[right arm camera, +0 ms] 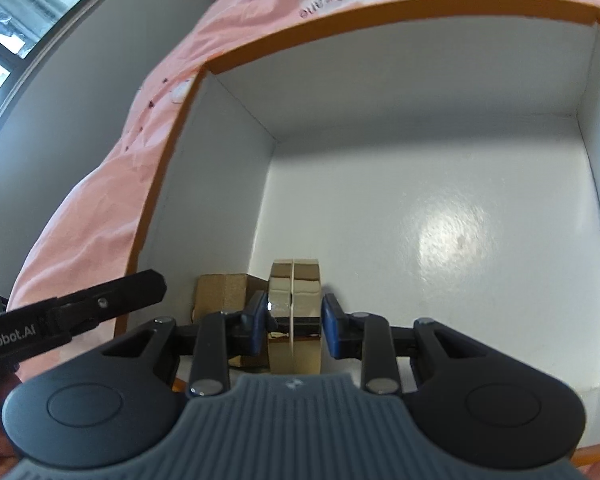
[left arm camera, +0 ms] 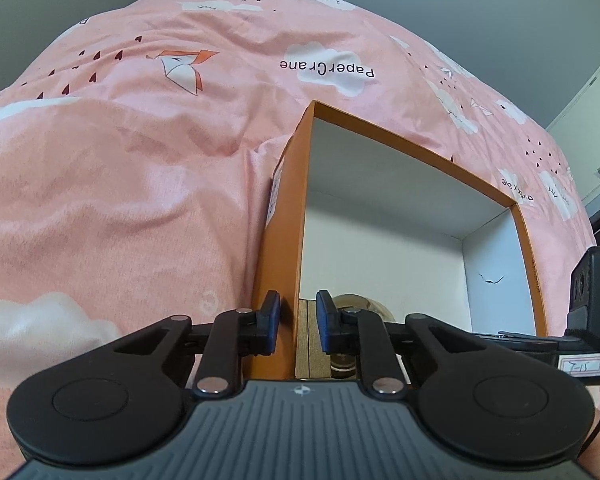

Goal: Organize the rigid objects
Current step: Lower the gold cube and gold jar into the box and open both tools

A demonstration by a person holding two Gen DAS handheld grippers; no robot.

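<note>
The right tool (right arm camera: 294, 322) pinches a tape roll (right arm camera: 295, 300) inside the orange box (right arm camera: 380, 10); the left tool (left arm camera: 296, 322) clamps the box's side wall.

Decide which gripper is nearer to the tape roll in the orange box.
Right. The right gripper is shut on the tape roll inside the orange box. The left gripper straddles the box's side wall, beside the roll.
</note>
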